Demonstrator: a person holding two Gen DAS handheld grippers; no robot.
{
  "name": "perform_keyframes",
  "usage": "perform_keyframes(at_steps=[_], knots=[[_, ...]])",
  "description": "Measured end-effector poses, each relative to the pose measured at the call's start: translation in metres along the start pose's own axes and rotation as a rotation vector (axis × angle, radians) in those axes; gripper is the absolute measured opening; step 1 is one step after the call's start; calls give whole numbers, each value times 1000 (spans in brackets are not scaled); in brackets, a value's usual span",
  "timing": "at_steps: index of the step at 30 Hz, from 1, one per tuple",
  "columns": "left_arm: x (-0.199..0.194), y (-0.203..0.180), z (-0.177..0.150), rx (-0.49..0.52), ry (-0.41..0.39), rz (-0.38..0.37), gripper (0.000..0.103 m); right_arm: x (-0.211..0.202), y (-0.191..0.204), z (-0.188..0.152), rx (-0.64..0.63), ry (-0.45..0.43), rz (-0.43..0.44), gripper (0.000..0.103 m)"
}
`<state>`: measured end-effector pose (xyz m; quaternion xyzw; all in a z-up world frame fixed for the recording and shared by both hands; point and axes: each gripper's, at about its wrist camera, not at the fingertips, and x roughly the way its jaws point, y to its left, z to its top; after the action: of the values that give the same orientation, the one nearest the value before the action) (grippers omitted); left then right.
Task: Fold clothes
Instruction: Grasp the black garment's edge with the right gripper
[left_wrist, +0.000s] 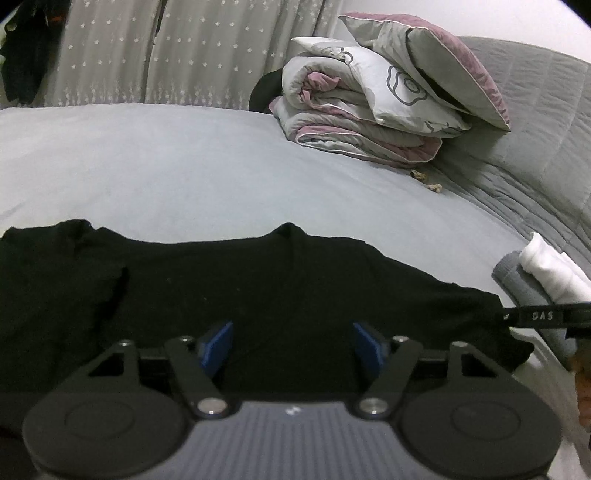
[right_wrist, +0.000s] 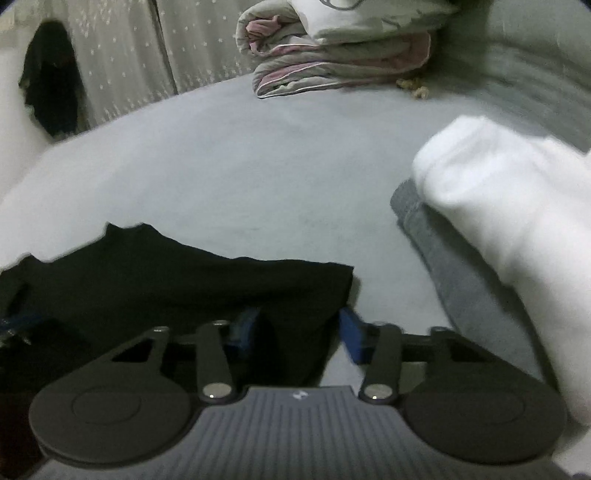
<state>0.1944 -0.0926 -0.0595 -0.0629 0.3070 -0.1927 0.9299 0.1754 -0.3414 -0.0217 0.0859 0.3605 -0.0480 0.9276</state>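
A black garment (left_wrist: 258, 280) lies spread flat on the grey bed sheet (left_wrist: 184, 166), near the front edge. My left gripper (left_wrist: 293, 345) hangs just over its middle, jaws open, with the blue pads (left_wrist: 218, 347) wide apart and nothing pinched. In the right wrist view the same black garment (right_wrist: 184, 280) ends in a corner at the right. My right gripper (right_wrist: 299, 332) straddles that corner. Dark cloth lies between its jaws, but the right pad (right_wrist: 352, 336) stands clear of it, with grey sheet showing in the gap.
A folded white garment (right_wrist: 498, 206) rests on a folded grey one (right_wrist: 461, 273) to the right. A rolled quilt and pillow (left_wrist: 369, 110) sit at the back by a starred curtain (left_wrist: 147, 55). Dark clothes (left_wrist: 22, 55) hang far left. A hand (left_wrist: 583, 387) shows at the right edge.
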Motion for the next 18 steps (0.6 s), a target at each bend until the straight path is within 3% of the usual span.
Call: perform_keyframes(at_steps=[1, 2, 7, 12, 14, 18], knots=[[0, 0, 0, 1, 1, -3, 69, -1, -1, 1, 18, -2, 19, 12], [-1, 0, 1, -1, 2, -9, 69, -3, -3, 1, 37, -5, 39, 6], [-9, 5, 6, -34, 9, -72, 66, -12, -1, 7, 121, -72, 135, 6], [-12, 12, 7, -80, 64, -232, 58, -25, 15, 13, 146, -140, 236, 6], [-12, 11, 6, -80, 83, -303, 57, -31, 24, 19, 141, -155, 229, 6], [-17, 11, 6, -87, 86, -377, 57, -34, 38, 37, 142, -135, 282, 6]])
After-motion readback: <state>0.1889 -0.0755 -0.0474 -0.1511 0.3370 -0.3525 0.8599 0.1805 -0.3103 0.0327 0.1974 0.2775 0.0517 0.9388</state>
